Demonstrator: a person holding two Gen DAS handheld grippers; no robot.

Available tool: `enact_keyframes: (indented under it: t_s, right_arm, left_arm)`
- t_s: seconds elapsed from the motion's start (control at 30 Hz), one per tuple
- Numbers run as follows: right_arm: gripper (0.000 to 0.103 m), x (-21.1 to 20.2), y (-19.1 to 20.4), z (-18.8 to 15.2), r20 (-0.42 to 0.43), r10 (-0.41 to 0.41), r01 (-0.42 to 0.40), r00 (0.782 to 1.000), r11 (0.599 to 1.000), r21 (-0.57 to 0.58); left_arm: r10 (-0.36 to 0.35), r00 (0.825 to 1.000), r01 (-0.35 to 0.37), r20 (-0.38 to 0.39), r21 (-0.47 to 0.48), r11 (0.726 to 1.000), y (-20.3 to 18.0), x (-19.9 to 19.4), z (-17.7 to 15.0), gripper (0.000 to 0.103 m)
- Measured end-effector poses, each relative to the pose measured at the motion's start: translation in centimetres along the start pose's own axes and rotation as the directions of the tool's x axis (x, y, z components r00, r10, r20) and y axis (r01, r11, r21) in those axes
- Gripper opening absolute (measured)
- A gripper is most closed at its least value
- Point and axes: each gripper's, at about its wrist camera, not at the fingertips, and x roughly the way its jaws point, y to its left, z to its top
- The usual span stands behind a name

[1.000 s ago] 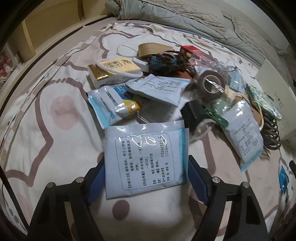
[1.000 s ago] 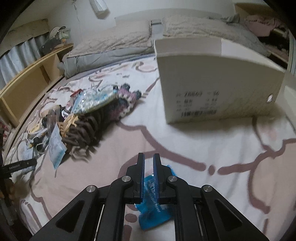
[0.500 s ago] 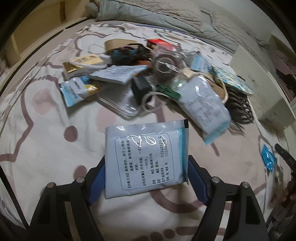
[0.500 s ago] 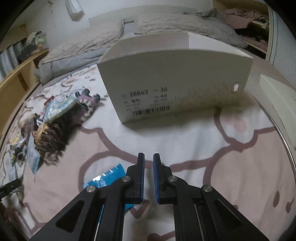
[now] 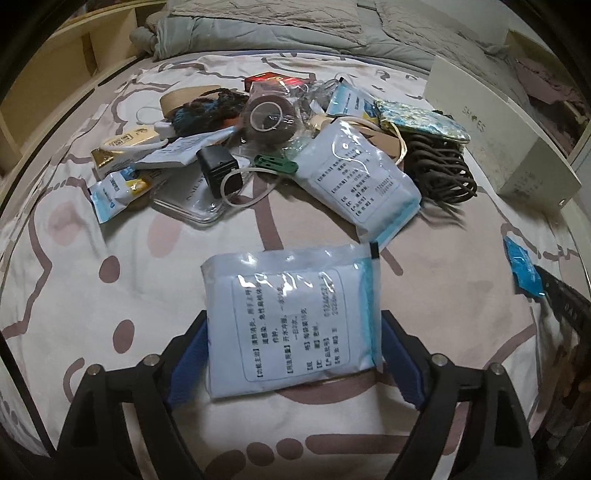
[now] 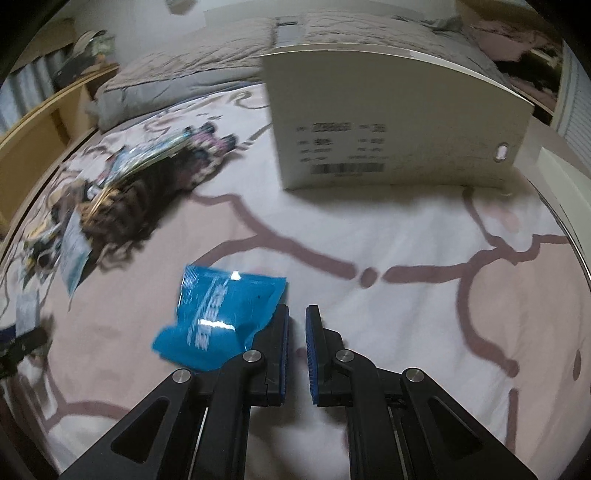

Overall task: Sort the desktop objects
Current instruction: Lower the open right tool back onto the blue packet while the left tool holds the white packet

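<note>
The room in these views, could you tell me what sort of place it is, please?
Most likely a bedroom: the clutter lies on a patterned bedsheet, with a rumpled grey quilt behind, pillows at the head and a white shoebox on the bed.

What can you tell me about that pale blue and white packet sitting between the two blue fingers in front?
The white sachet is a flat, glossy plastic pouch, white with a light blue band down its right side and a rounded label frame of printed Chinese text. It looks sealed and slightly puffy. It is held between the blue pads of the left gripper, printed face up, above the patterned bedsheet, apart from the pile of clutter behind.
</note>
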Motion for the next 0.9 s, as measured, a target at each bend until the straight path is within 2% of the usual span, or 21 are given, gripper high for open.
enact_keyframes:
  t_s: [0.23, 0.37, 0.47, 0.53, 0.57, 0.6, 0.67, 0.77, 0.9]
  right_arm:
    - [0.009, -0.5, 1.1, -1.0, -0.001, 0.038, -0.038, 0.999, 0.998, -0.044]
    - [0.009, -1.2, 0.5, -0.8, -0.027, 0.068, -0.068, 0.997, 0.998, 0.0]
    - [0.01, -2.1, 0.1, -0.7, -0.013, 0.073, -0.072, 0.997, 0.997, 0.041]
    - [0.032, -2.9, 0.0, -0.6, 0.004, 0.089, -0.089, 0.996, 0.994, 0.066]
    - [0.073, -3.2, 0.1, -0.5, 0.01, 0.099, -0.1, 0.995, 0.992, 0.078]
    - [0.101, -3.5, 0.2, -0.3, 0.019, 0.116, -0.118, 0.993, 0.989, 0.09]
    - [0.101, -4.0, 0.8, 0.1, 0.041, 0.177, -0.181, 0.983, 0.979, 0.099]
    - [0.101, -3.6, 1.9, 0.8, 0.018, 0.2, -0.201, 0.98, 0.976, 0.087]
    - [0.101, -1.8, 2.7, 1.2, -0.047, 0.242, -0.234, 0.969, 0.962, 0.138]
  left_arm:
    - [0.022, 1.0, -0.022, -0.005, -0.015, 1.0, 0.1, 0.1, 0.0, 0.097]
    - [0.011, 1.0, -0.011, 0.002, -0.038, 0.999, 0.5, -0.1, 0.2, 0.097]
    - [0.003, 1.0, -0.003, 0.008, -0.041, 0.999, 0.6, -0.2, 0.4, 0.098]
    - [0.001, 1.0, -0.001, 0.005, -0.034, 0.999, 0.5, -0.1, 0.4, 0.099]
    - [0.0, 1.0, 0.0, 0.004, -0.029, 1.0, 0.4, -0.1, 0.4, 0.099]
    - [0.0, 1.0, 0.0, 0.002, -0.023, 1.0, 0.3, 0.0, 0.4, 0.099]
    - [0.003, 1.0, -0.003, -0.001, -0.012, 1.0, 0.1, 0.0, 0.4, 0.099]
    - [0.001, 1.0, -0.001, -0.003, -0.005, 1.0, 0.1, 0.1, 0.4, 0.099]
    - [-0.004, 1.0, 0.003, -0.009, -0.01, 1.0, 0.2, 0.2, 0.4, 0.099]
